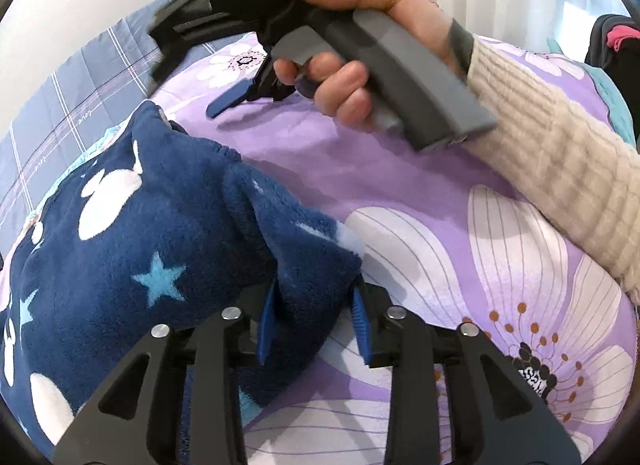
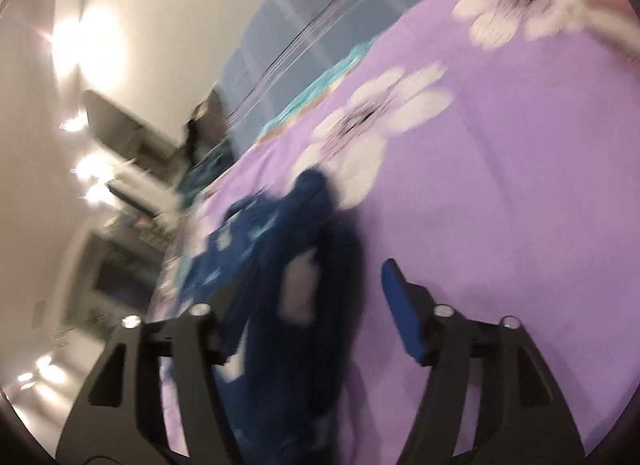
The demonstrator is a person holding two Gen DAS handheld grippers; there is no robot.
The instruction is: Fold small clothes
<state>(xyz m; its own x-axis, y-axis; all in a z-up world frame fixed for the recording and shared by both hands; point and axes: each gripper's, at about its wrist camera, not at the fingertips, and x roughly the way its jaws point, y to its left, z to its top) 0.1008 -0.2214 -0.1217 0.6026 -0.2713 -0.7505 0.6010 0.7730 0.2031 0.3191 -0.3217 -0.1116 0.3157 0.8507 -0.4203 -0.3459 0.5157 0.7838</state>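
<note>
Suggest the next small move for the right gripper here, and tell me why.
Probably close the right gripper on the fleece's edge. In its own blurred view, its fingers stand wide apart with the navy fleece garment between them, not pinched. The left gripper already clamps a bunched fold of that fleece over the purple floral bedsheet, so a second grip would let the fold be carried.

One navy fleece garment (image 1: 132, 233), two claws (image 1: 314, 321) (image 2: 320, 305), one floral bedsheet (image 1: 420, 193)

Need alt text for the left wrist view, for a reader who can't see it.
The left gripper pinches a bunched fold of a navy fleece garment with white and light-blue star shapes, on a purple floral bedsheet. Beyond it, a hand in a cream knit sleeve holds the right gripper.
</note>
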